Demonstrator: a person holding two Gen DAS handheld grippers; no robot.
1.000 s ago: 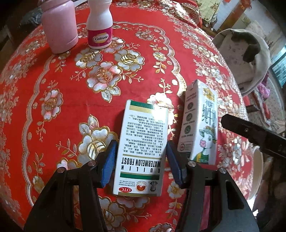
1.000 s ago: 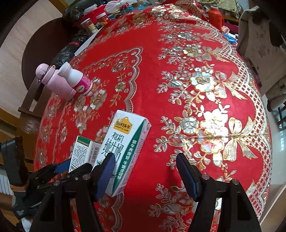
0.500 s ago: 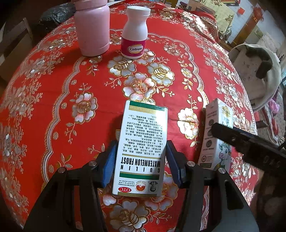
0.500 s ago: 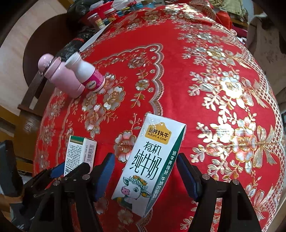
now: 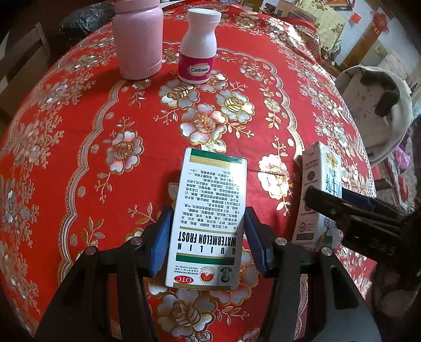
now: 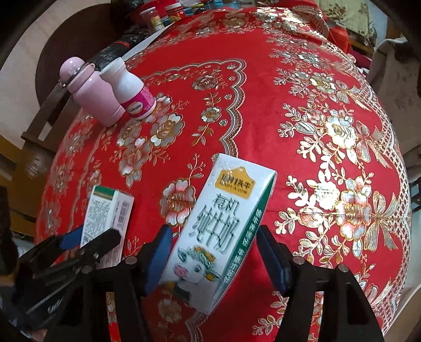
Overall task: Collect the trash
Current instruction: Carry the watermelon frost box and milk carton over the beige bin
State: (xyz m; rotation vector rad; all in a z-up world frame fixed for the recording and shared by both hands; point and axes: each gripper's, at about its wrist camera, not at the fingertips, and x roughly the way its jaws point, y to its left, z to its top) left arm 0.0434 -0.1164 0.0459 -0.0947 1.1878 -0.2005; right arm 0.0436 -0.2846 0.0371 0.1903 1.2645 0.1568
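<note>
A white and green medicine box marked "Watermelon Frost" lies flat on the red flowered tablecloth. My left gripper is shut on it, both blue pads against its long sides. A white milk carton with a cow picture stands beside it; it also shows in the left wrist view. My right gripper is open around the carton, its left pad touching and its right pad a little apart. The box also shows in the right wrist view.
A pink flask and a white Caltrate bottle stand at the far side of the table. A chair with a grey cushion is off the right edge. Jars and clutter sit at the far end.
My left pads closed onto the medicine box. My right gripper moved forward until the milk carton stood between its open fingers.
</note>
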